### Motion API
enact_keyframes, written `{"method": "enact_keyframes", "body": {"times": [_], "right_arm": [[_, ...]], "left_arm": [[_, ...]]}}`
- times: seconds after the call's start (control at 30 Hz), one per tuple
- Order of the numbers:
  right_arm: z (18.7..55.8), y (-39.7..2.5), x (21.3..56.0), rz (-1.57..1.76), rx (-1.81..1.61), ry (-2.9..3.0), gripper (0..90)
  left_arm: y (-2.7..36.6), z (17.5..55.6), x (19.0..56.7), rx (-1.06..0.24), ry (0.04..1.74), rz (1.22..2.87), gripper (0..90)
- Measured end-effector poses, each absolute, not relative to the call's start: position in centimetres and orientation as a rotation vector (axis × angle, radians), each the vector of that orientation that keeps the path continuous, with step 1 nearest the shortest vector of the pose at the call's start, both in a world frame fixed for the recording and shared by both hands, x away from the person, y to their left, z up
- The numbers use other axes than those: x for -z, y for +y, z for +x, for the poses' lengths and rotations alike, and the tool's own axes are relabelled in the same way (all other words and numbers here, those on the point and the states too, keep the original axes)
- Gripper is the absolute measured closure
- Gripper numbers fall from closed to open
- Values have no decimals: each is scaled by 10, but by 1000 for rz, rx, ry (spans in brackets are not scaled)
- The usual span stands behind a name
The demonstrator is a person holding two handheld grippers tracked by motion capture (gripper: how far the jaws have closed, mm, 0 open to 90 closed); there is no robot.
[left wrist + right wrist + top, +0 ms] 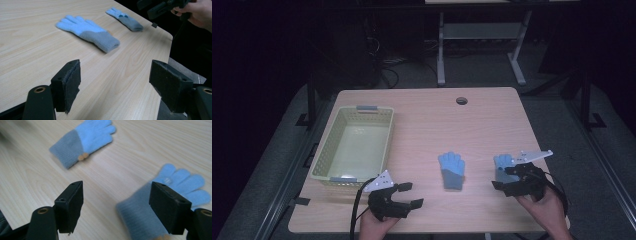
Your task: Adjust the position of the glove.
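A: High view: I see one glove [452,171] mid-table and the other glove [502,165] at its 3 o'clock, under my right gripper [512,176]. Both look soft and light; I'd pinch a cuff.

B: Left gripper view?

A: Left gripper [115,82] wide open, empty.

B: Right gripper view?

A: Jaws spread, hovering over the cuff, holding nothing.

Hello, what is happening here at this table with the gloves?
A person holds a two-jaw gripper in each hand over a wooden table. Two blue and grey gloves lie flat on it. The right gripper hangs open just above the right glove, close to its grey cuff, not gripping it. The left gripper is open too, near the table's front edge, holding nothing. The middle glove lies untouched. A pale green basket stands at the left, with nothing visible inside.
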State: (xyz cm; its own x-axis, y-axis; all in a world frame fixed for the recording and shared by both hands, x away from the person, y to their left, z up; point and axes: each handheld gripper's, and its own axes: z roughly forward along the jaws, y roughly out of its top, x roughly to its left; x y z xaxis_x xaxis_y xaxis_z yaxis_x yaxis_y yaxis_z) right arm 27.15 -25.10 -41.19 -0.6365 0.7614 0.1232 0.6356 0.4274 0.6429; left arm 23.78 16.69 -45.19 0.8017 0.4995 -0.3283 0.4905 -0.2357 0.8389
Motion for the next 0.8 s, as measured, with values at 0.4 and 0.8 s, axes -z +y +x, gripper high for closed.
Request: {"method": "enact_keyframes", "body": {"times": [0.4, 0.8], "right_arm": [[296, -265, 400, 1278, -944, 2496, 323], [322, -275, 418, 1393, -795, 2538, 455]], "left_arm": [[165, 237, 449, -24, 731, 1876, 250], [161, 235, 449, -29, 721, 1876, 251]]}}
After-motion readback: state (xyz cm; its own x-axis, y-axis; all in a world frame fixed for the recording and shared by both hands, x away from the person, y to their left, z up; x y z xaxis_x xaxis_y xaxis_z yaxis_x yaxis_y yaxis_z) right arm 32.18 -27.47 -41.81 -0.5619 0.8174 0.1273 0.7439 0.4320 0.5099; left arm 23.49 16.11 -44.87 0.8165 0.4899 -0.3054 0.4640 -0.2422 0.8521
